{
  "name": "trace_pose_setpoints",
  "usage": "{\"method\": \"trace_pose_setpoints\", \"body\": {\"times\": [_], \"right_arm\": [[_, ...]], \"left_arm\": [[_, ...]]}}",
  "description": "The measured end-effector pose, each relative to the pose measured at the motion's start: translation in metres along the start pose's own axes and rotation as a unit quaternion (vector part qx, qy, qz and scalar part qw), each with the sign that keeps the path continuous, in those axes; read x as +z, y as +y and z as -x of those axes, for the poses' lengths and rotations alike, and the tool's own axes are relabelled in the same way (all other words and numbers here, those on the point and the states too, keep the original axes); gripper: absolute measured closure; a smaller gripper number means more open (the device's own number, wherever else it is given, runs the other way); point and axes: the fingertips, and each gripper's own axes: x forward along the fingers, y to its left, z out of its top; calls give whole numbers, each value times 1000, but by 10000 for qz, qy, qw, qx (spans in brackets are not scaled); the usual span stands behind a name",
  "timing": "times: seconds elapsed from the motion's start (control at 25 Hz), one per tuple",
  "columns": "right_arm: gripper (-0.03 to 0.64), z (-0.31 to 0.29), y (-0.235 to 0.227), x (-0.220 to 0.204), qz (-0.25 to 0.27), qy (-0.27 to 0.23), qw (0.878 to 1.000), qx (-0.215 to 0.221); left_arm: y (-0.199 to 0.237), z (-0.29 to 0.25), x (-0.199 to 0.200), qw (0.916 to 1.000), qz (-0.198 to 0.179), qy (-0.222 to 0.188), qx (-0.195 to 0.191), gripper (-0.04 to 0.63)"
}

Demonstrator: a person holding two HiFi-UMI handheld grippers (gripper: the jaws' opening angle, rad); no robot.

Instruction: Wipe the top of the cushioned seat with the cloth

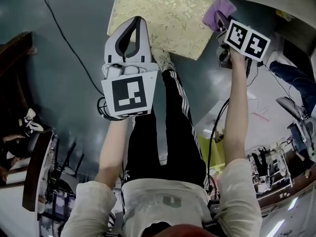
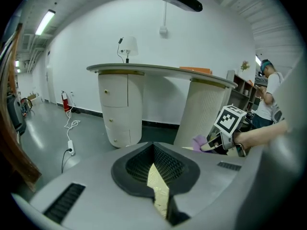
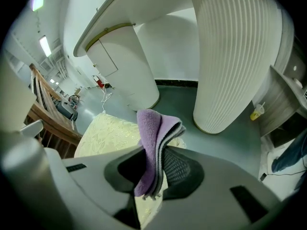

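In the head view we see the cushioned seat (image 1: 163, 19) ahead of the person's legs (image 1: 168, 132). The left gripper (image 1: 136, 26) is over its near edge and the right gripper (image 1: 220, 23) is by its right corner. The right gripper view adds the grip: a folded purple cloth (image 3: 151, 128) pinched between the jaws. The left gripper view shows its jaws drawn together on nothing, with a sliver of seat between them and a white tabletop (image 2: 158, 70) beyond.
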Motion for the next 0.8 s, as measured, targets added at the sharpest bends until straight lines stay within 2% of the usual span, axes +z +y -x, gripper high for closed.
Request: {"method": "trace_pose_setpoints", "body": {"times": [0.24,0.6,0.8], "right_arm": [[526,4,-4,-2,240,42,9992,-305],[526,7,-15,-7,324,173,9967,-718],[526,16,-1,1,316,105,9972,-667]], "left_arm": [[5,9,9,9999,-80,-127,3,589],[4,24,20,9999,-136,-34,-25,589],[16,33,26,9998,-220,-29,19,589]]}}
